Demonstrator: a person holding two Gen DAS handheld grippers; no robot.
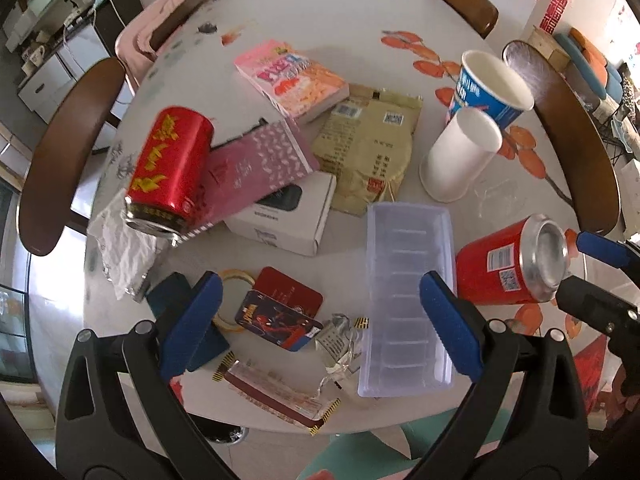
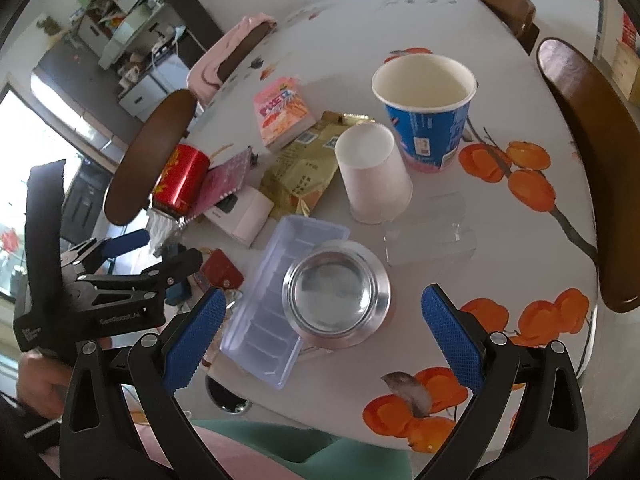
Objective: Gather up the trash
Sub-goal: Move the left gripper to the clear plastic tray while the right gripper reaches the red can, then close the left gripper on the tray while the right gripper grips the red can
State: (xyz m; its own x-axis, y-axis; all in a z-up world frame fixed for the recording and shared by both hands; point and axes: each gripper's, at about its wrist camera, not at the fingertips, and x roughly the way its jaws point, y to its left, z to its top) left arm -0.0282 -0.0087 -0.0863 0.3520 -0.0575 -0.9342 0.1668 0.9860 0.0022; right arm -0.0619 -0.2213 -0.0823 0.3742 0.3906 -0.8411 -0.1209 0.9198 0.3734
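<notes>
Trash lies spread on a round white table (image 1: 340,12). My left gripper (image 1: 320,320) is open above a clear plastic tray (image 1: 404,296), a Spider-Man card (image 1: 280,320) and a clear wrapper (image 1: 280,396). A red can (image 1: 508,264) stands at the right, with my right gripper beside it (image 1: 600,276). In the right wrist view my right gripper (image 2: 320,332) is open around that can's silver end (image 2: 336,288), not touching it. A second red can (image 1: 168,172) lies tilted on a pink packet (image 1: 256,164). A white cup (image 2: 372,172) and a blue cup (image 2: 428,116) stand behind.
A pink snack box (image 1: 292,76), a tan bag (image 1: 368,152), a white box (image 1: 288,216), crumpled paper (image 1: 120,248) and a tape roll (image 1: 236,280) lie on the table. Brown chairs (image 1: 60,152) ring it. A clear flattened cup (image 2: 432,232) lies at the right.
</notes>
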